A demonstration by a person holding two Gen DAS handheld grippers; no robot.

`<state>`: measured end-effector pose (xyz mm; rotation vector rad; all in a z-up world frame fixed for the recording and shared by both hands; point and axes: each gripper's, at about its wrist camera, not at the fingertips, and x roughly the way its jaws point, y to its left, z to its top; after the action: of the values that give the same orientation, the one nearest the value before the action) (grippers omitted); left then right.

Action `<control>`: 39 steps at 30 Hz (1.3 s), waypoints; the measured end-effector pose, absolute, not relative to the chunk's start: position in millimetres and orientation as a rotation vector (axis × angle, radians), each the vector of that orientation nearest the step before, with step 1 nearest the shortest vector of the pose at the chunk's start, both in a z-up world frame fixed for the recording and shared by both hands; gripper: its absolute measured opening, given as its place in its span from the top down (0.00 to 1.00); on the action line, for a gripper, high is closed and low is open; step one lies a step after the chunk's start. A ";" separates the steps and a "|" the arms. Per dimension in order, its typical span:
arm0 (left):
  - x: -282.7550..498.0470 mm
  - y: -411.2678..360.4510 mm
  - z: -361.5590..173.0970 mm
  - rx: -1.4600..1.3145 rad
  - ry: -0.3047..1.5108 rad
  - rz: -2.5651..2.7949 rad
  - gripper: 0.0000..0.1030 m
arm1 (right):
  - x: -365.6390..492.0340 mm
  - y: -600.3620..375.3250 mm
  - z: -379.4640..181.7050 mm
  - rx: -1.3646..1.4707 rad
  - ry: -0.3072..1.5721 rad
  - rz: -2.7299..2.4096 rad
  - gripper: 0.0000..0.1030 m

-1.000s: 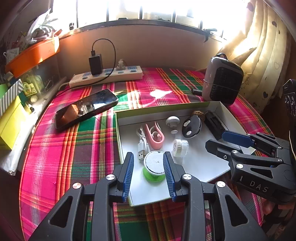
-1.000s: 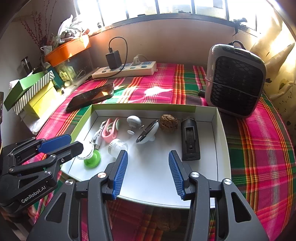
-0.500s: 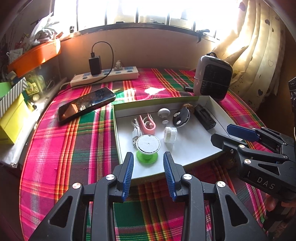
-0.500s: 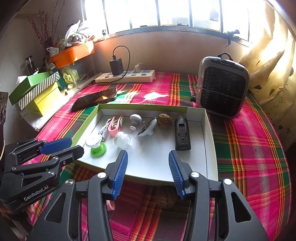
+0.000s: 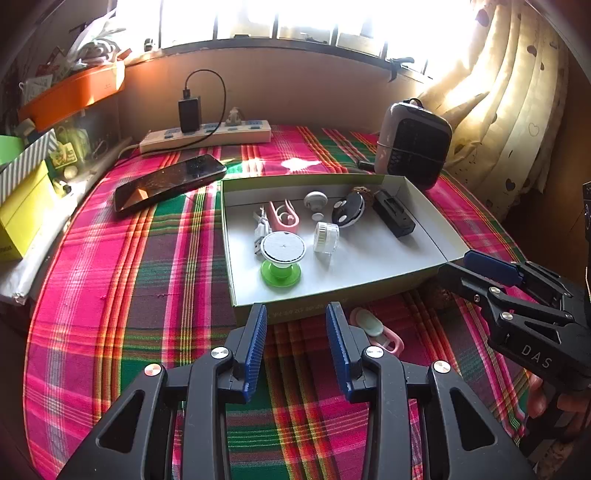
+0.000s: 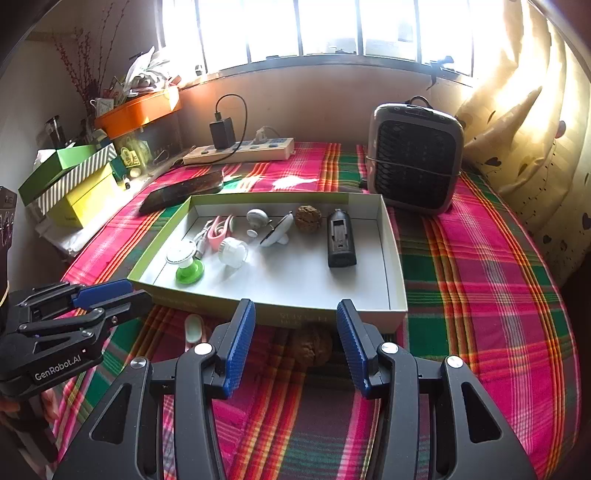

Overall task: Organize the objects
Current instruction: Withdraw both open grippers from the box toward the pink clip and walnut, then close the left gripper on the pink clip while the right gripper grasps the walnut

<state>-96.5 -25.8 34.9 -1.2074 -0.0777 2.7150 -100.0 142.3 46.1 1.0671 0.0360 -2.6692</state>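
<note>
Grippers, left (image 5: 296, 345) and right (image 6: 295, 341), hang open and empty near the tray (image 6: 395, 258). Walnut (image 6: 310, 347) and pink clip (image 5: 375, 330) lie outside it; the next move probably calls for grasping one.

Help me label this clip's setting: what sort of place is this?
Probably a room in a home: a table under a plaid cloth stands by a curtained window, with a power strip and a small heater on it.

Walnut (image 6: 309, 347) lies between open hand-held gripper (image 6: 295, 341) pads.
</note>
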 end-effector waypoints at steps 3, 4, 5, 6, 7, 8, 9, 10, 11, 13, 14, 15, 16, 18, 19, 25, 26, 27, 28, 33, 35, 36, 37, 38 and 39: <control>-93.0 -24.1 34.9 -1.206 -0.079 2.708 0.69 | -95.7 149.5 45.6 1.066 0.027 -2.692 0.54; -91.8 -23.9 34.9 -1.203 -0.085 2.704 0.69 | -94.2 152.0 44.9 1.068 0.021 -2.694 0.54; -90.8 -23.0 34.5 -1.204 -0.088 2.696 0.69 | -93.4 154.1 43.8 1.074 0.017 -2.697 0.54; -89.9 -22.3 33.9 -1.207 -0.091 2.689 0.69 | -92.4 155.9 42.3 1.081 0.015 -2.700 0.54; -89.3 -21.1 32.8 -1.211 -0.093 2.683 0.68 | -91.6 157.4 40.4 1.088 0.016 -2.704 0.54; -89.3 -19.7 31.5 -1.217 -0.095 2.674 0.68 | -90.7 158.7 38.5 1.095 0.017 -2.708 0.54; -89.1 -18.3 29.9 -1.223 -0.103 2.660 0.67 | -89.6 160.3 36.6 1.101 0.015 -2.710 0.54; -89.0 -16.6 28.5 -1.227 -0.115 2.643 0.66 | -88.4 161.8 34.5 1.109 0.012 -2.709 0.54; -88.9 -15.4 27.1 -1.232 -0.130 2.626 0.64 | -87.6 163.8 32.6 1.118 0.009 -2.708 0.54; -88.0 -12.1 25.2 -1.239 -0.135 2.613 0.62 | -86.5 166.3 29.0 1.135 0.006 -2.707 0.54; -87.9 -10.5 24.5 -1.242 -0.132 2.611 0.62 | -85.7 167.7 27.7 1.139 0.003 -2.708 0.54; -87.5 -9.1 23.9 -1.244 -0.133 2.607 0.62 | -84.7 168.9 26.5 1.143 0.000 -2.705 0.53; -87.4 -8.3 23.3 -1.245 -0.139 2.601 0.61 | -84.3 169.3 25.1 1.149 0.000 -2.702 0.53; -87.7 -7.4 21.5 -1.253 -0.154 2.588 0.61 | -83.9 169.1 22.4 1.160 0.005 -2.695 0.51; -87.9 -6.8 20.8 -1.257 -0.161 2.583 0.60 | -84.1 168.7 21.1 1.166 0.008 -2.690 0.51; -90.3 -1.1 17.3 -1.276 -0.174 2.551 0.59 | -84.9 166.2 16.9 1.182 0.013 -2.662 0.51; -90.5 0.2 17.2 -1.275 -0.176 2.547 0.59 | -85.1 166.6 16.6 1.185 0.011 -2.662 0.51; -91.2 1.5 17.0 -1.277 -0.175 2.543 0.58 | -85.4 167.5 16.1 1.190 0.007 -2.661 0.51; -91.7 3.2 16.5 -1.280 -0.175 2.540 0.57 | -85.9 168.3 15.7 1.194 0.002 -2.661 0.51; -94.1 14.7 13.2 -1.296 -0.170 2.526 0.56 | -86.3 172.1 15.9 1.200 -0.017 -2.668 0.51; -97.2 18.5 10.2 -1.319 -0.167 2.524 0.55 | -86.5 173.4 16.1 1.201 -0.024 -2.669 0.51; -98.7 19.1 8.8 -1.330 -0.172 2.529 0.55 | -86.5 174.0 16.0 1.201 -0.029 -2.668 0.51; -99.9 20.2 8.2 -1.334 -0.171 2.541 0.55 | -86.6 174.3 15.8 1.202 -0.032 -2.667 0.51; -100.8 21.4 8.0 -1.333 -0.161 2.555 0.55 | -86.8 174.7 15.6 1.203 -0.034 -2.666 0.51; -101.6 21.9 7.8 -1.335 -0.158 2.565 0.55 | -87.0 174.9 15.6 1.203 -0.035 -2.665 0.51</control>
<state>-101.6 21.9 7.8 -1.3352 -0.1583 2.5651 -87.0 174.9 15.6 1.2030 -0.0354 -2.6652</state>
